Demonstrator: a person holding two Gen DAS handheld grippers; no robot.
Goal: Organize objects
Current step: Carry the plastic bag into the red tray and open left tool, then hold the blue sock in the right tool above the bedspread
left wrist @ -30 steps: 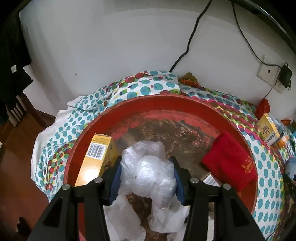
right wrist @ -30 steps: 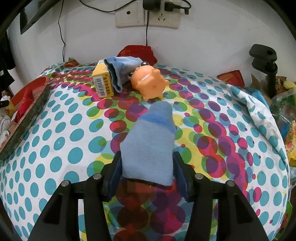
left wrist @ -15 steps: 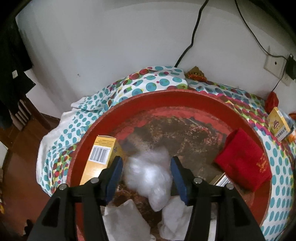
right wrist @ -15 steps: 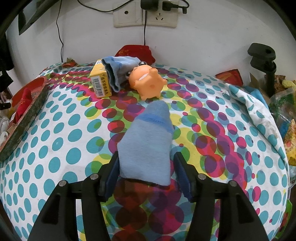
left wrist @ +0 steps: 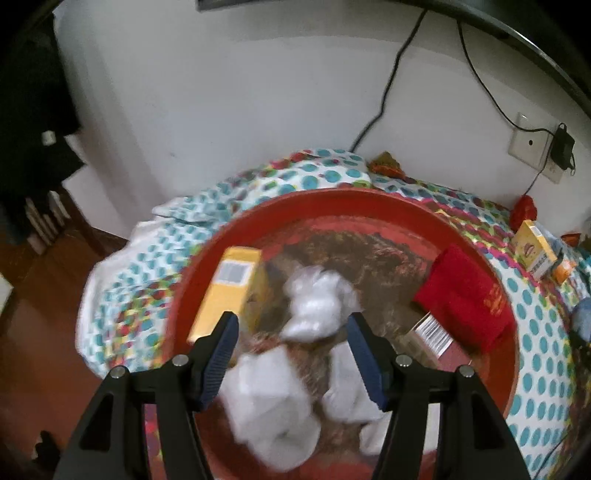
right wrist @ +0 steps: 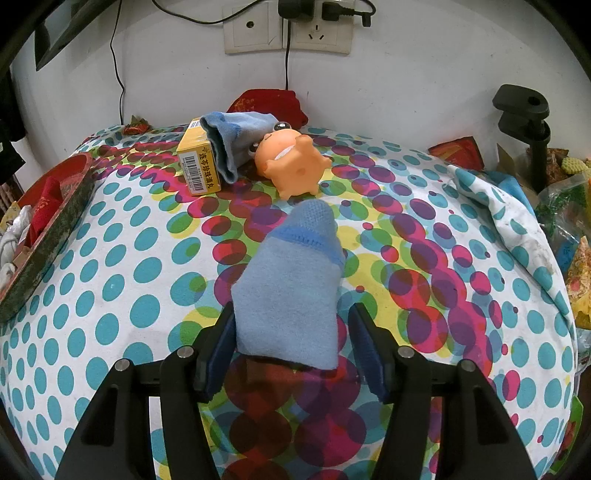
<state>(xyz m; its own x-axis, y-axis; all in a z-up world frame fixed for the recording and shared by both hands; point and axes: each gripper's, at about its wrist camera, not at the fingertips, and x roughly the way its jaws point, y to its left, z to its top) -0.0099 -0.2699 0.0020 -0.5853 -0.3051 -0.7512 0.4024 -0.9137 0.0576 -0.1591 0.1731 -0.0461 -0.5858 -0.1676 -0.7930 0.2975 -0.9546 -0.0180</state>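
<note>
White plastic bag (left wrist: 319,306) lying loose in the red tray (left wrist: 332,199) between the left gripper's (left wrist: 291,319) just-opened jaws, blue sock (right wrist: 291,280) slack on the dotted cloth (right wrist: 110,295) between the right gripper's (right wrist: 291,310), likewise just parted: back both straight out, snagging neither.

— What do I have behind the worktop?
— I see a white wall (right wrist: 424,81) with a double socket plate (right wrist: 288,29), a charger plugged in, black cables running up.
— And off to the right edge?
— A black clamp stand (right wrist: 524,122), crinkly snack packets (right wrist: 565,206). From my left camera, dark wooden floor (left wrist: 33,350).
</note>
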